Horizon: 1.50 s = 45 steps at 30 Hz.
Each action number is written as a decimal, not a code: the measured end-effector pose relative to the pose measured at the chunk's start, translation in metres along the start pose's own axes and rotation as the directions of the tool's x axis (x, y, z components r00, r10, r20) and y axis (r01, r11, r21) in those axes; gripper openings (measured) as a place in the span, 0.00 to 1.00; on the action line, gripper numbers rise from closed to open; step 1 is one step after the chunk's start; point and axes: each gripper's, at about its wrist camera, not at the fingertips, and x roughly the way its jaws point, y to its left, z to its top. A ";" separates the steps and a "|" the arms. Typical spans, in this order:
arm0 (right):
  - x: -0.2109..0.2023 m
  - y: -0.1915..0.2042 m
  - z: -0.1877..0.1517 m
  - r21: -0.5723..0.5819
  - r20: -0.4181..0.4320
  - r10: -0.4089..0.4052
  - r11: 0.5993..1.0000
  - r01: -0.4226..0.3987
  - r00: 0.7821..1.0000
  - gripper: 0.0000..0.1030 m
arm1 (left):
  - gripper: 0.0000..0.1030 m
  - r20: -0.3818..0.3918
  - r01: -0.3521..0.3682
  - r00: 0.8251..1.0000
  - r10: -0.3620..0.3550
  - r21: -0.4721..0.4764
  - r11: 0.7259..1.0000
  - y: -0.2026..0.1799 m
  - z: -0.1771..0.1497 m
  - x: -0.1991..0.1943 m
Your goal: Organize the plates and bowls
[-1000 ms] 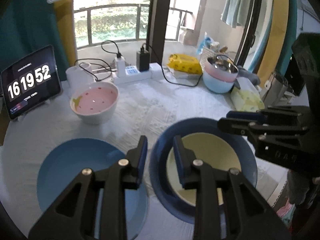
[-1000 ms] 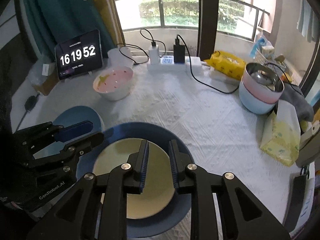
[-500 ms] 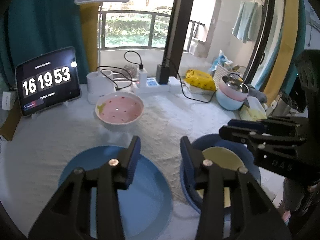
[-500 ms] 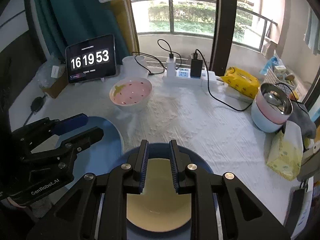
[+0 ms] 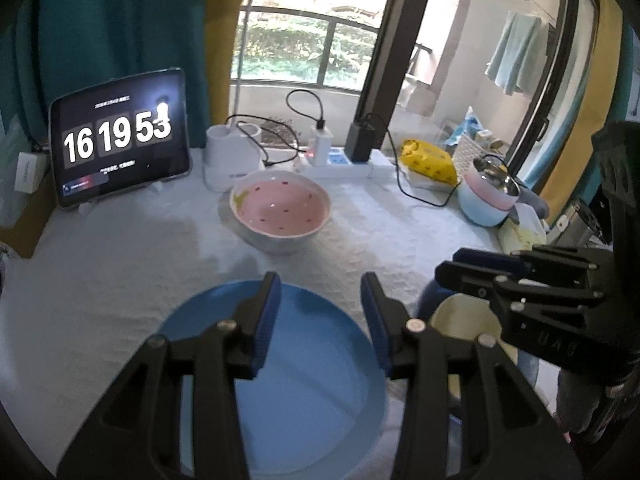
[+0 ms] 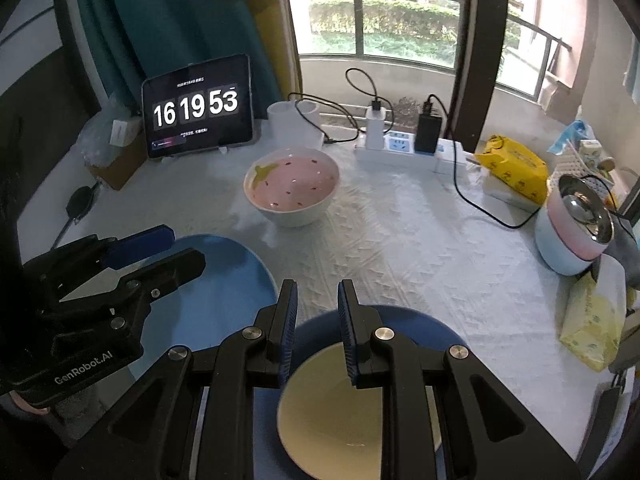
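Note:
A light blue plate (image 5: pixel 304 384) lies at the table's front left; it also shows in the right wrist view (image 6: pixel 224 280). My left gripper (image 5: pixel 320 312) hovers above it, open and empty. To its right a cream bowl (image 6: pixel 352 412) sits in a dark blue plate (image 6: pixel 424 328); the cream bowl (image 5: pixel 460 316) shows partly in the left wrist view. My right gripper (image 6: pixel 316 320) hovers over that bowl, jaws a small gap apart, holding nothing. A pink bowl with red specks (image 5: pixel 280 208) stands mid-table, also in the right wrist view (image 6: pixel 292 188).
A tablet clock (image 6: pixel 198 112) and a white holder (image 6: pixel 296 124) stand at the back left. A power strip with chargers and cables (image 6: pixel 404 144) lies at the back. A yellow packet (image 6: pixel 516 168), stacked bowls (image 6: pixel 572 228) and a tissue pack (image 6: pixel 592 316) are at the right.
Both grippers have pulled back and risen. The left gripper has swung left from the dark blue plate to over the light blue plate and opened wider.

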 end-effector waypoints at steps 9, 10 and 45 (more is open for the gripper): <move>0.017 0.019 0.014 -0.022 -0.023 0.017 1.000 -0.018 1.000 0.21 | 0.42 -0.014 -0.035 0.999 0.035 -0.001 0.999 0.024 0.006 0.002; 0.019 0.020 0.015 -0.023 -0.024 0.019 1.000 -0.019 1.000 0.21 | 0.42 -0.015 -0.038 0.999 0.038 -0.001 0.999 0.026 0.007 0.003; 0.129 -0.018 0.078 0.085 -0.167 0.021 0.996 -0.007 0.986 0.21 | 0.42 -0.122 -0.031 0.992 0.019 -0.098 0.995 0.069 0.057 0.102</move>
